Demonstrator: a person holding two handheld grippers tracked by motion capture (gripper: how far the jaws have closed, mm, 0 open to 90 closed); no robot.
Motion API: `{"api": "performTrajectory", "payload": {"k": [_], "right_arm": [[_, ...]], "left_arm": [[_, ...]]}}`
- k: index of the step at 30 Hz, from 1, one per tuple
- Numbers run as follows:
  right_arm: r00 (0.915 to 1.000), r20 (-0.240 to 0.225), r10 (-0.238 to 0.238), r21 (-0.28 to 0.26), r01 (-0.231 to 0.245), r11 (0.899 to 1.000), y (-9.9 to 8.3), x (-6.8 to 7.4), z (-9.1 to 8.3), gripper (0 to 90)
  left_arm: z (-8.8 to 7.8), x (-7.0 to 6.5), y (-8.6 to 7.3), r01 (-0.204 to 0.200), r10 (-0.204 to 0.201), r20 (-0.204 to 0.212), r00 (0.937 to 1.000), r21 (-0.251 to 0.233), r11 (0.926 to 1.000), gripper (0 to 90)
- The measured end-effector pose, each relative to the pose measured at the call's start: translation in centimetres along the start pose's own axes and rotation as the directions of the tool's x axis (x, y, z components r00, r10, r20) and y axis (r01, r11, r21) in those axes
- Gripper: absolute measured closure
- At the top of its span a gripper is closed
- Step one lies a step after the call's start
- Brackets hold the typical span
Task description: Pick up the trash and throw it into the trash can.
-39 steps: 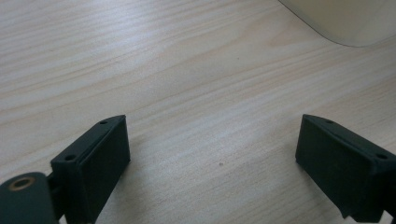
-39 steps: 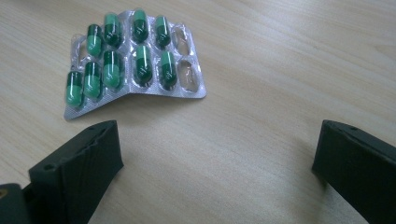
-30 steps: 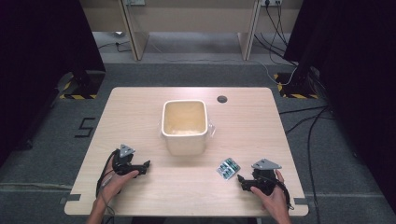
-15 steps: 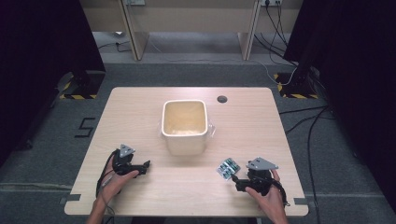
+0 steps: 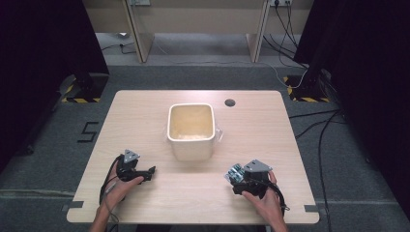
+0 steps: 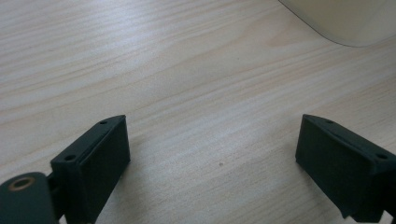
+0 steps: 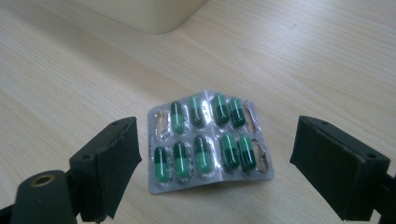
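Both grippers are gaping: left gripper (image 6: 212, 163) idling empty, right gripper (image 7: 215, 163) straddling the blister pack (image 7: 208, 142) (lying on the table (image 5: 290, 130), near the tub (image 5: 190, 130)). Advising low, centred closing.

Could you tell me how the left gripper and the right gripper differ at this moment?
The right gripper has a blister pack of green capsules lying between its jaws; the left gripper has bare table there. In the high view, the right gripper sits nearer the table's front edge than the left gripper. Both are open and low over the table, with the bin between them, farther back.
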State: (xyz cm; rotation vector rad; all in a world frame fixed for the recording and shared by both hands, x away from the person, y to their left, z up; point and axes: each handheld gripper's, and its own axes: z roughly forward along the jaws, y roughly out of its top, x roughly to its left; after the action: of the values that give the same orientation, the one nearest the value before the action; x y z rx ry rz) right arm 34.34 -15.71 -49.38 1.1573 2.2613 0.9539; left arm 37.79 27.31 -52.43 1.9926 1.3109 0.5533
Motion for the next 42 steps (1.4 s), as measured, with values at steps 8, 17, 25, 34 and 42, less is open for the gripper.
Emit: {"api": "performTrajectory", "payload": {"k": [8, 17, 25, 34, 42], "right_arm": [[0.9999, 0.005, -0.01, 0.02, 0.01, 1.0, 0.4, 0.2, 1.2, 15.2], [0.9997, 0.005, -0.025, 0.041, 0.025, 0.999, 0.6, 0.2, 2.2, 15.2], [0.9997, -0.026, 0.001, 0.049, 0.0, 0.999, 0.0, -0.3, 3.1, 14.8], [0.9992, -0.033, 0.021, 0.046, -0.02, 0.999, -0.2, -0.2, 3.0, 16.6], [0.9988, -0.037, 0.033, 0.041, -0.031, 0.999, -0.1, -0.1, 2.8, 27.1]], "left_arm": [[0.0, 0.0, 0.0, 0.0, 0.0, 0.0, 1.0, 0.0, 1.0, 8.9], [0.0, 0.0, 0.0, 0.0, 0.0, 0.0, 1.0, 0.0, 1.0, 8.9], [0.0, 0.0, 0.0, 0.0, 0.0, 0.0, 1.0, 0.0, 1.0, 8.9], [0.0, 0.0, 0.0, 0.0, 0.0, 0.0, 1.0, 0.0, 1.0, 8.9], [0.0, 0.0, 0.0, 0.0, 0.0, 0.0, 1.0, 0.0, 1.0, 8.9]]}}
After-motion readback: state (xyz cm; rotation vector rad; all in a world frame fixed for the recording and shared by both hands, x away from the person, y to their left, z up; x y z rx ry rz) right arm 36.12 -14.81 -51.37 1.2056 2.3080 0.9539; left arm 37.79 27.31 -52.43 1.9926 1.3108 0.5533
